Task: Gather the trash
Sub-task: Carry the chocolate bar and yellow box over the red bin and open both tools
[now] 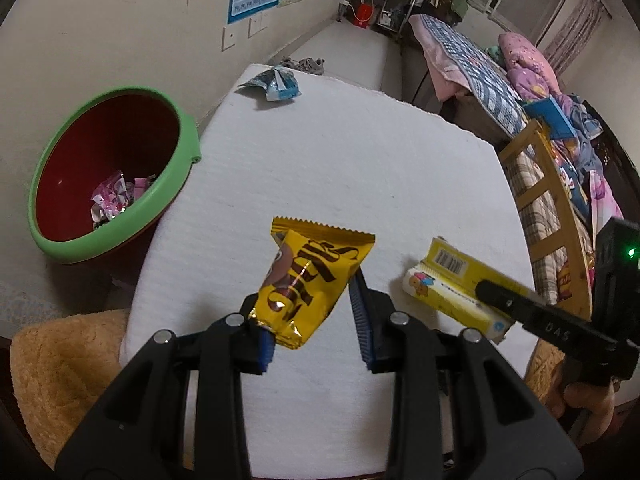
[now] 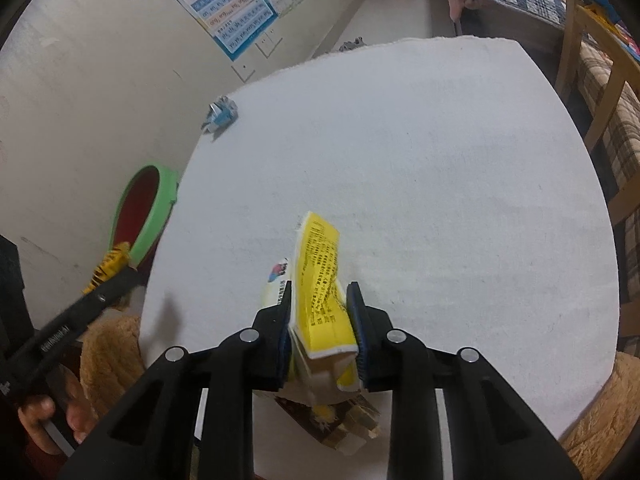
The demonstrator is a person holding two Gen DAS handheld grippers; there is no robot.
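Observation:
My left gripper (image 1: 306, 294) is shut on a yellow snack wrapper (image 1: 320, 256) with brown lettering and holds it up above the white table (image 1: 360, 152). Off the table's left edge stands a red trash bin with a green rim (image 1: 188, 148), tilted toward me, with pink wrappers (image 1: 114, 200) in its bottom. My right gripper (image 2: 320, 292) is shut on a yellow carton (image 2: 320, 248) near the table's front edge. The same carton (image 1: 452, 292) shows in the left wrist view, at the right. A crumpled blue-and-white wrapper (image 1: 276, 84) lies at the far left corner of the table.
A tan fluffy cushion (image 1: 60, 360) sits at the near left, below the bin. A wooden chair (image 1: 540, 200) and a bed piled with blankets (image 1: 480, 68) stand along the right. The wall with posters (image 2: 240, 4) runs close behind the bin (image 2: 158, 224).

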